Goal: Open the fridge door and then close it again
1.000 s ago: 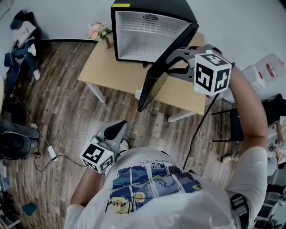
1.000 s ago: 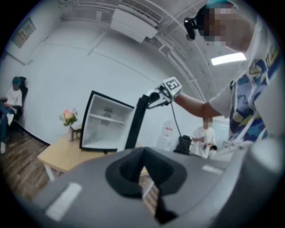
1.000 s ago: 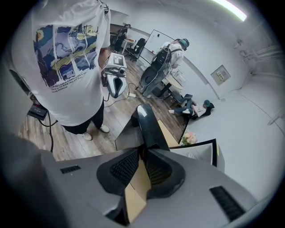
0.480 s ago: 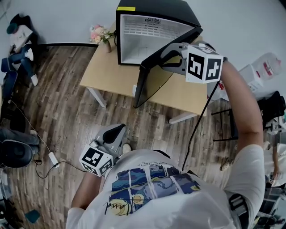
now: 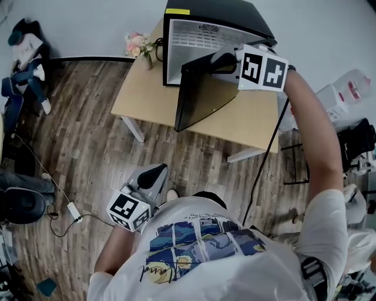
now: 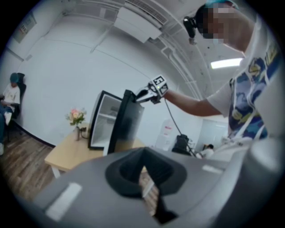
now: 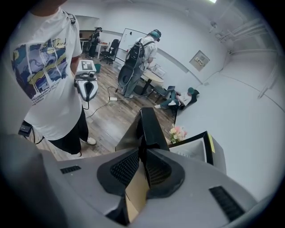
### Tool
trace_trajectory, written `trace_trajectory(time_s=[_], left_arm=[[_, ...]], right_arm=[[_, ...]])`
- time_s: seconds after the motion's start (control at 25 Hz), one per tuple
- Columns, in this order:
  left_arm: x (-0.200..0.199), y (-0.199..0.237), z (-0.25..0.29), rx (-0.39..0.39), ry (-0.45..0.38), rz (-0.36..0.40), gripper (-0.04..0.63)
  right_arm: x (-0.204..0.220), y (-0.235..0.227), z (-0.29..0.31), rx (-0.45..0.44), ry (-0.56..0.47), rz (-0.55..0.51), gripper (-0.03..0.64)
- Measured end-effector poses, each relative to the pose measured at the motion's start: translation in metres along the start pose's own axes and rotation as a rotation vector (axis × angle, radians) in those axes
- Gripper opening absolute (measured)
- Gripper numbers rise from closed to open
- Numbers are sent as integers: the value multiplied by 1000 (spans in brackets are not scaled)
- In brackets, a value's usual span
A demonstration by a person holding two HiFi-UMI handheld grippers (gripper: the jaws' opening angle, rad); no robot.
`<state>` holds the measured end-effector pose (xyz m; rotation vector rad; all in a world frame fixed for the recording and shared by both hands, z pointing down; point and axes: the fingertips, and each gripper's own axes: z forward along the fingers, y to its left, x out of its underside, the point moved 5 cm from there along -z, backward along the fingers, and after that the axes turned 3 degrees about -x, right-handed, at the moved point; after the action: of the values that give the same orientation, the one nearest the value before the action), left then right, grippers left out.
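Note:
A black mini fridge [image 5: 205, 12] with a white inside stands on a wooden table [image 5: 141, 94]. Its black door [image 5: 200, 100] hangs partly open, with the free edge swung out toward me. My right gripper [image 5: 218, 59] is at the door's top edge, jaws shut on it. In the right gripper view the door [image 7: 149, 127] runs straight out from between the jaws of the right gripper [image 7: 142, 162]. My left gripper [image 5: 154, 173] hangs low beside my body, shut and holding nothing. The left gripper view shows the fridge [image 6: 100, 120] and door [image 6: 127, 124] from afar.
A small vase of flowers [image 5: 138, 44] stands on the table's far left corner. Bags and clothes [image 5: 23, 53] lie by the left wall. A cable with a power brick [image 5: 71, 210] trails on the wood floor. A water bottle [image 5: 352, 88] and dark stool [image 5: 302, 164] are at the right.
The door has swung toward the fridge with my right gripper holding its top edge, and it now covers part of the opening. My left gripper has stayed put.

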<state>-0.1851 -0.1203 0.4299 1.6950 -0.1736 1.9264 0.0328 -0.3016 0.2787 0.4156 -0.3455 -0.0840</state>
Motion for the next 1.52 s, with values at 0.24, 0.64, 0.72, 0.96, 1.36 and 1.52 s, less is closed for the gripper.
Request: trace_trajectory(time_s=[0.24, 0.64, 0.72, 0.96, 1.36, 1.52], left_arm=[[-5, 10, -4, -11, -20, 11, 9], [-8, 31, -9, -55, -23, 1, 9], [-9, 31, -9, -51, -24, -1, 9], [-9, 33, -5, -28, -5, 8, 9], [-8, 39, -6, -17, 13, 23, 9], [-7, 41, -6, -15, 20, 21, 9]], right_arm=[[-3, -23, 10, 1, 4, 44, 44], [-3, -59, 28, 9, -4, 116, 43], [-5, -65, 30, 10, -5, 126, 43], [-5, -86, 39, 30, -3, 170, 40], [2, -122, 52, 74, 9, 253, 38], [5, -137, 58, 103, 14, 293, 38]])
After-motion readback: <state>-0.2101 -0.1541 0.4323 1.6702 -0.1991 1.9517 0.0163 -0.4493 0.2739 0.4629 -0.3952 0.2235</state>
